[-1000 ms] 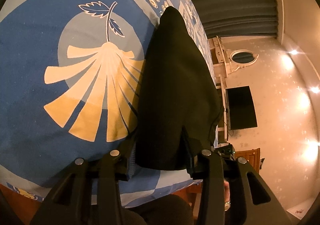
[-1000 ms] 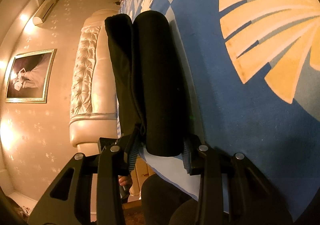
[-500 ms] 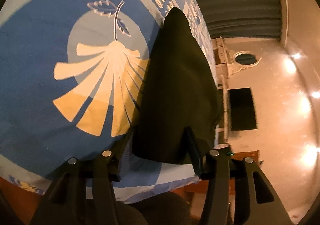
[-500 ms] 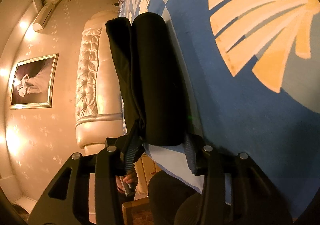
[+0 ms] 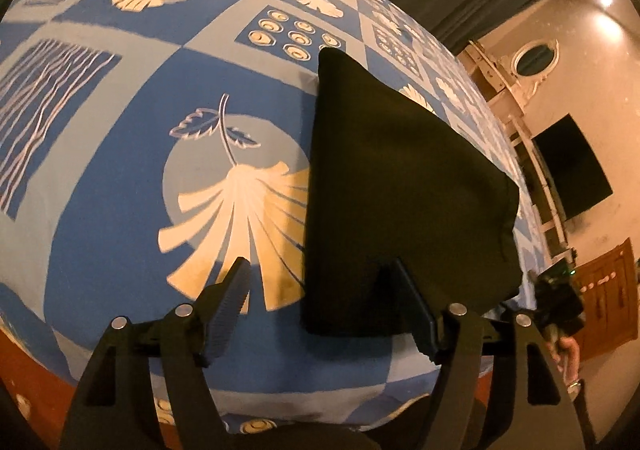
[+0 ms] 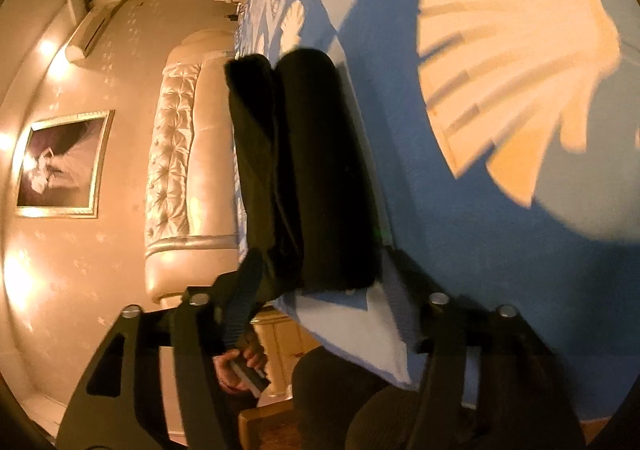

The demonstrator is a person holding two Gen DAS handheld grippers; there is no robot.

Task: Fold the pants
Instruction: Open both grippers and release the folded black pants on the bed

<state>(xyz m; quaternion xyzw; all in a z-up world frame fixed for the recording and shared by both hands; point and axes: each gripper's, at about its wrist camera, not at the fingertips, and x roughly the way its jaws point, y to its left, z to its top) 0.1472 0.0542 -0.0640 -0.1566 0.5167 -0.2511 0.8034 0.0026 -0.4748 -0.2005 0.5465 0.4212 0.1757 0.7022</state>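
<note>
Now | left tongs [image 5: 316, 290] released | right tongs [image 6: 320, 270] released | pants [image 5: 400, 189] folded on bedspread [image 5: 120, 169]

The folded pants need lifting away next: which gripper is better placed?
Probably right: the right gripper straddles the end of the folded pants, while the left gripper hangs open, offset, half over bare bedsheet.

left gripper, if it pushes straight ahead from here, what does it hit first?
Probably the folded black pants: the left gripper is open, with one finger already over the near edge. The other side would meet the blue bedspread. Depth is unclear.
</note>
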